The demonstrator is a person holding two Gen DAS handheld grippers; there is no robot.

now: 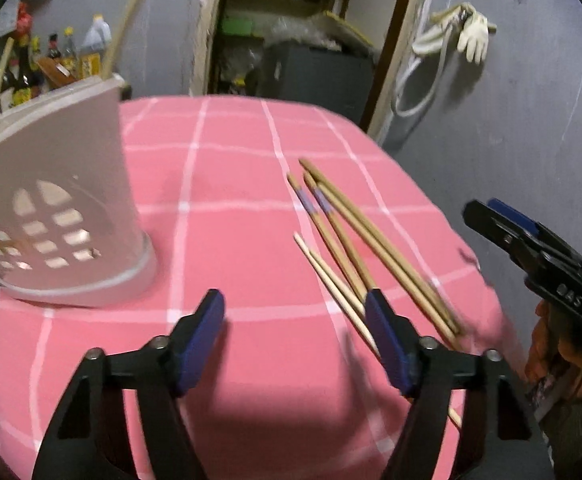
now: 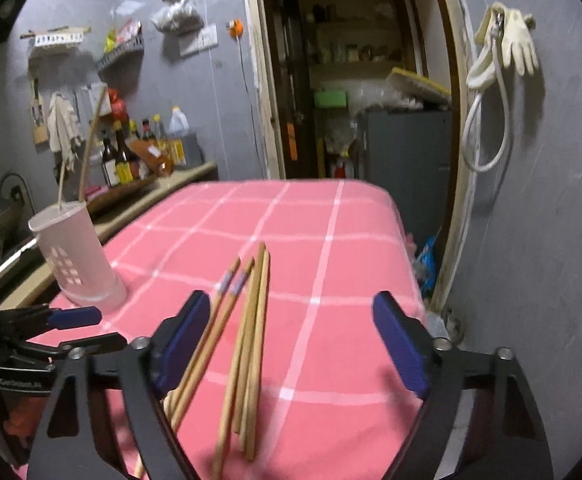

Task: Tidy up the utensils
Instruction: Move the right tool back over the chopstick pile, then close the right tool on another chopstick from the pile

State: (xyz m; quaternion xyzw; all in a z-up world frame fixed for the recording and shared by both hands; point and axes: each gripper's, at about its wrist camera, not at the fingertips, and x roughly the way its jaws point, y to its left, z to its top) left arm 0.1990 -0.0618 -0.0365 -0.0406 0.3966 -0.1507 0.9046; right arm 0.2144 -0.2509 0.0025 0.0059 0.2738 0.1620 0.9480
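Note:
Several wooden chopsticks (image 1: pixel 371 236) lie loose on the pink checked tablecloth (image 1: pixel 231 184), two of them with purple bands. My left gripper (image 1: pixel 293 304) hovers open over the cloth with nothing between its fingers, and the chopsticks run under its right finger. A white perforated utensil holder (image 1: pixel 59 200) stands to its left. In the right wrist view my right gripper (image 2: pixel 291 304) is open just above the chopsticks (image 2: pixel 257 320), which lie between and below its fingers. The holder (image 2: pixel 79 256) has two sticks standing in it. Each gripper shows in the other's view: right gripper (image 1: pixel 503 220), left gripper (image 2: pixel 75 316).
A counter with sauce bottles (image 2: pixel 131 156) runs behind the holder. Beyond the table's far edge is an open doorway (image 2: pixel 355 80) into a storage room. Gloves (image 2: pixel 519 44) and a hose hang on the grey wall to the right, where the table drops off.

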